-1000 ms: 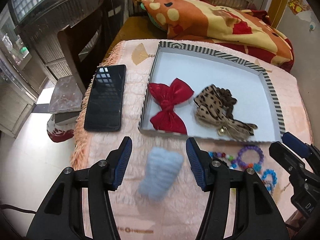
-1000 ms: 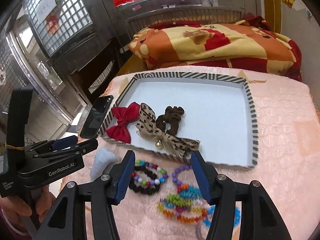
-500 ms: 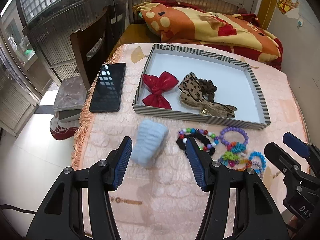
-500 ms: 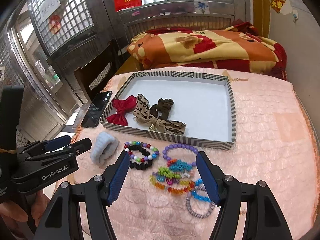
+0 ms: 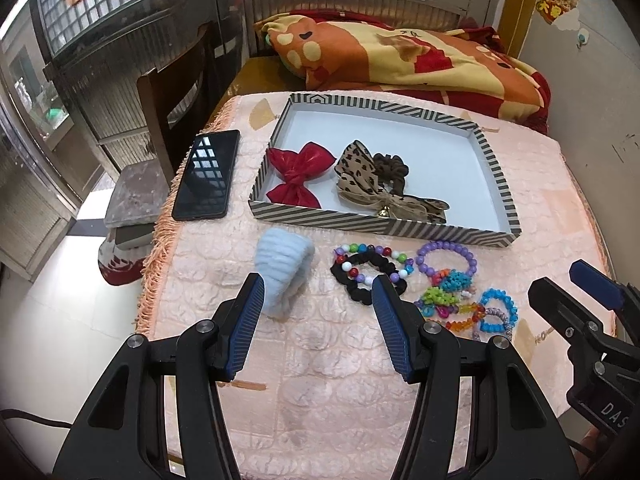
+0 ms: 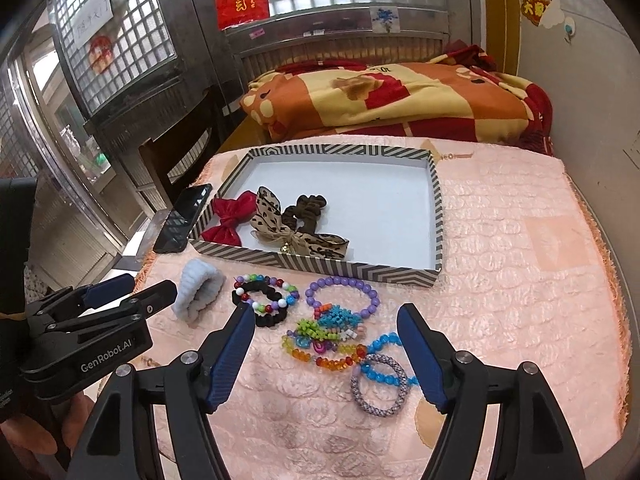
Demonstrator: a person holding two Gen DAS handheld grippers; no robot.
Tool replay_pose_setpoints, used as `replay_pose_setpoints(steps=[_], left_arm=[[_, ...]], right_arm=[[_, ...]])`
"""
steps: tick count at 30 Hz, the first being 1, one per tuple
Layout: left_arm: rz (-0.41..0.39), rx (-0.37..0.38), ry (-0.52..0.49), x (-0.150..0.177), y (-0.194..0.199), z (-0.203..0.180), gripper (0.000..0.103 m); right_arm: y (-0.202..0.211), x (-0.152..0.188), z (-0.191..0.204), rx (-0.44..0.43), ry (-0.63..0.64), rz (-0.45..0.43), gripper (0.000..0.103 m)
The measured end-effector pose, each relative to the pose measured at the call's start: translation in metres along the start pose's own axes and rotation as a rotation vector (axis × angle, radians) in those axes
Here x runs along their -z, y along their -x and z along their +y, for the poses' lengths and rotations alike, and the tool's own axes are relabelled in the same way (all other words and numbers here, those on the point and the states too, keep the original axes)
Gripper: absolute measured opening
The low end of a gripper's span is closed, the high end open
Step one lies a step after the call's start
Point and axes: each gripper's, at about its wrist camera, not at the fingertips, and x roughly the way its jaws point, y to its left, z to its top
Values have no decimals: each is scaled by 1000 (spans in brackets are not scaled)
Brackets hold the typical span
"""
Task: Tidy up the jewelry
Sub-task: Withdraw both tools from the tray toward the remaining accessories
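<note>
A striped tray (image 5: 500, 178) (image 6: 437, 216) holds a red bow (image 5: 301, 174) (image 6: 230, 218), a leopard bow (image 5: 372, 188) (image 6: 288, 226) and a brown scrunchie (image 5: 392, 168) (image 6: 310, 206). In front of it lie a light blue fuzzy scrunchie (image 5: 282, 270) (image 6: 196, 288), a black scrunchie with a multicolour bead bracelet (image 5: 368, 272) (image 6: 266, 300), a purple bead bracelet (image 5: 446, 258) (image 6: 344, 296) and several more colourful bracelets (image 5: 468, 306) (image 6: 340, 340). My left gripper (image 5: 318, 300) (image 6: 132, 294) is open and empty, just short of the blue scrunchie. My right gripper (image 6: 326, 330) (image 5: 576, 284) is open and empty above the bracelets.
A black phone (image 5: 208, 174) (image 6: 182, 218) lies left of the tray near the fringed table edge. A chair (image 5: 176, 92) stands at the far left. A folded orange blanket (image 5: 400, 56) (image 6: 392, 100) lies behind the table. A wall is at the right.
Both grippers have pulled back and up from the tray toward the table's near edge. The view widened, so the bracelets now show in the left wrist view. Both stayed open.
</note>
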Motion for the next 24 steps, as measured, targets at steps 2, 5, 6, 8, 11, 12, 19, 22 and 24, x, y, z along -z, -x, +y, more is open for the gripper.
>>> replay_pose_setpoints(steps=[2,5,6,8,11,12,19,22,24], left_arm=[[1,0,-1,0,0,-2,56],[-2,-3,-9,0,0,-6,56],[-1,-3,-10,0,0,-7,56],[-3,-6,-13,0,0,-8,56],[0,-10,-14,-1,-1,-9,56],[1,-12,-14,-1,-1,-9,56],[8,-19,-12,-2,-5,-11,56],[15,-18,-9,-2,-7,-11,56],[17,-21,-10,-2,-8,-12,56]], right_arm=[[0,0,-2,-1,-4,0,71],[-1,-1,-4,-1,-9,0,72],[-2,-1,-5,0,-10,0,72],[-3,-2,-6,1,-13,-1,72],[-5,-3,-8,-4,-17,2,72],[-5,-3,-8,-4,-16,3,73],[-10,-4,-9,-5,-10,14,75],[-12,-4,-9,-6,-12,16,75],[-13,-4,-10,-7,-14,18,75]])
